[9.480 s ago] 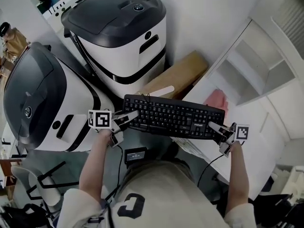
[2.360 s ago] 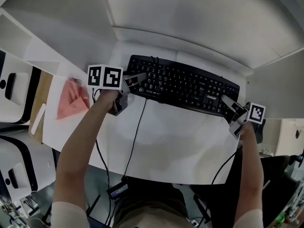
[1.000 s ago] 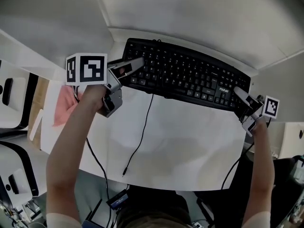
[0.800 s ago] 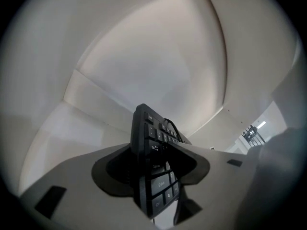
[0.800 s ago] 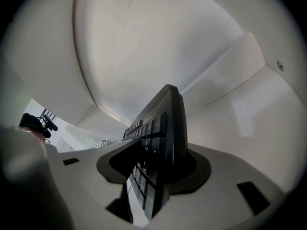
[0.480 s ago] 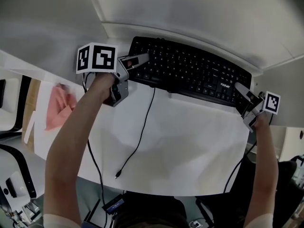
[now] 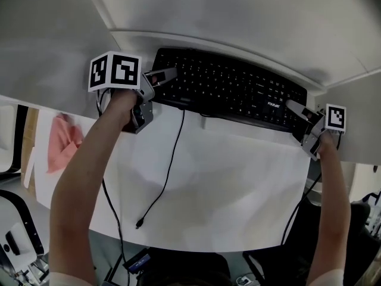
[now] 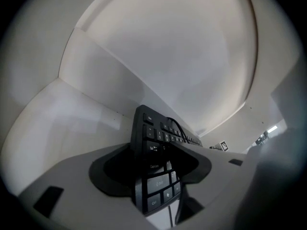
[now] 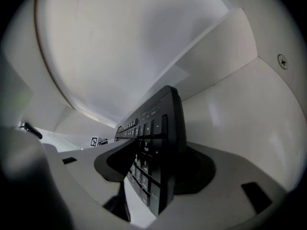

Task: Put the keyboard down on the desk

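Just one keyboard [image 7: 229, 88]; left tongs [image 7: 162, 77], right tongs [image 7: 296, 106] opening around its ends.

On the black keyboard [image 7: 229, 88] we read a small white brand print [image 7: 274, 105] near its right end, close to the front edge; it looks like "rouner", though we cannot vouch for every letter. At the keyboard's left end, in the left gripper view, the key legends "Caps Lock" [image 8: 155, 166], "Shift" [image 8: 158, 183] and "Ctrl" [image 8: 154, 202] are legible. At its right end, in the right gripper view, we make out "PgUp" [image 9: 146, 148] and a plus sign [image 9: 156, 152]; the other keys are too small to read.
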Tool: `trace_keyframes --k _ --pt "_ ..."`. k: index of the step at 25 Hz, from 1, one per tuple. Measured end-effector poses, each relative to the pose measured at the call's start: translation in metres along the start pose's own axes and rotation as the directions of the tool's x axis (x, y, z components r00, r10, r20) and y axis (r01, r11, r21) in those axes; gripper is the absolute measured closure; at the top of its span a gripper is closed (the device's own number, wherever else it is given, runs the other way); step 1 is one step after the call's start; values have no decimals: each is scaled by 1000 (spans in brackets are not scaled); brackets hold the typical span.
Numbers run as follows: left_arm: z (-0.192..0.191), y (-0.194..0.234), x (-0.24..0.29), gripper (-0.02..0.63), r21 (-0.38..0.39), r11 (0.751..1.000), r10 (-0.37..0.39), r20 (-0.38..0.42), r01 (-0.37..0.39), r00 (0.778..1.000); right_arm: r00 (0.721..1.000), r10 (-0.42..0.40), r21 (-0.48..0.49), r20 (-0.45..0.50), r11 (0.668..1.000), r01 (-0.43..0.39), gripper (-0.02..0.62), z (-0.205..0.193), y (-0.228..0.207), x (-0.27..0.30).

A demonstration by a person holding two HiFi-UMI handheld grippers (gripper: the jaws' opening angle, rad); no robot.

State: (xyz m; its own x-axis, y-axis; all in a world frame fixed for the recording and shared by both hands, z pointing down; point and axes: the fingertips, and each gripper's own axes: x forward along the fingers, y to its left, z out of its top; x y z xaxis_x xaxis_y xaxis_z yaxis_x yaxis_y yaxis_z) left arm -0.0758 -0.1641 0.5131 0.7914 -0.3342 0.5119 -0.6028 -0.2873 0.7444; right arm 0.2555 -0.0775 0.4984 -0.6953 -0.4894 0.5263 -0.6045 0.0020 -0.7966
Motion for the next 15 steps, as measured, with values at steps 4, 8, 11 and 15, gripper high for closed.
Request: trace_keyframes --k 4,8,11,15 --pt "-1 0 0 356 2 999 37 -12 -37 999 999 -52 -20 3 998 52 334 3 -2 -2" --pt "-1 3 0 348 26 997 71 -13 -70 997 997 -73 -33 -2 997 72 330 2 -2 -3" --pt "2 5 2 342 47 995 90 -15 -89 996 997 -75 -36 -16 997 74 327 5 -1 -3" --pt "1 7 2 342 61 994 97 -2 -96 995 994 -99 -80 -37 992 96 296 5 2 -5"
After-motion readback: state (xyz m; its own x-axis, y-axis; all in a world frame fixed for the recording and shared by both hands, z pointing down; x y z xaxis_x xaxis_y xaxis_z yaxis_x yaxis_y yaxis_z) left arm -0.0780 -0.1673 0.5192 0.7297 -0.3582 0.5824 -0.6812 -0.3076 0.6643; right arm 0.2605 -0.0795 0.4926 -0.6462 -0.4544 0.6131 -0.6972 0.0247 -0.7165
